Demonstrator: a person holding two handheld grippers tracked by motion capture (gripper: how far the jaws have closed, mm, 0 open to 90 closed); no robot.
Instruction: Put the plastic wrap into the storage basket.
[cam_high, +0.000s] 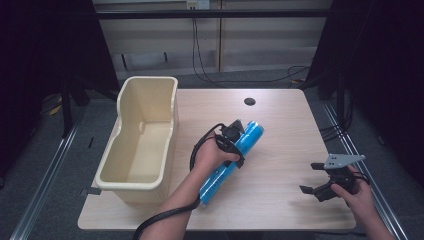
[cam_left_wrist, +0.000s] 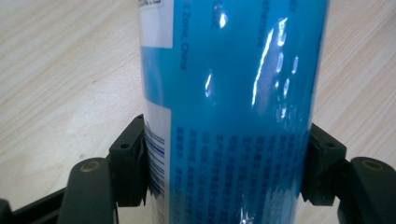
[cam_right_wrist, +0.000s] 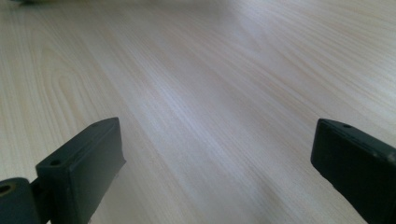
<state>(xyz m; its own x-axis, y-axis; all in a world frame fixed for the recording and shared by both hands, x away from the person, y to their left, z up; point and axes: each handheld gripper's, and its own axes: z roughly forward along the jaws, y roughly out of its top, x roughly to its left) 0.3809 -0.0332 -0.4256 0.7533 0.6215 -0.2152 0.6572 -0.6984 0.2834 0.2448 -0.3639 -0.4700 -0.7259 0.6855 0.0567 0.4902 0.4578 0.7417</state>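
Observation:
A long blue cylinder with a glossy printed wrapper lies slanted across the middle of the wooden table. My left gripper is shut on it around its middle. In the left gripper view the black pads press on both sides of the blue cylinder, with the light wood behind it. My right gripper is near the table's front right corner, open and apart from the cylinder. Between its wide jaws in the right gripper view there is just bare wood.
A deep cream plastic tub stands along the table's left side, open at the top, its inside bare. A small dark round hole sits near the far edge. Cables run over the floor behind the table.

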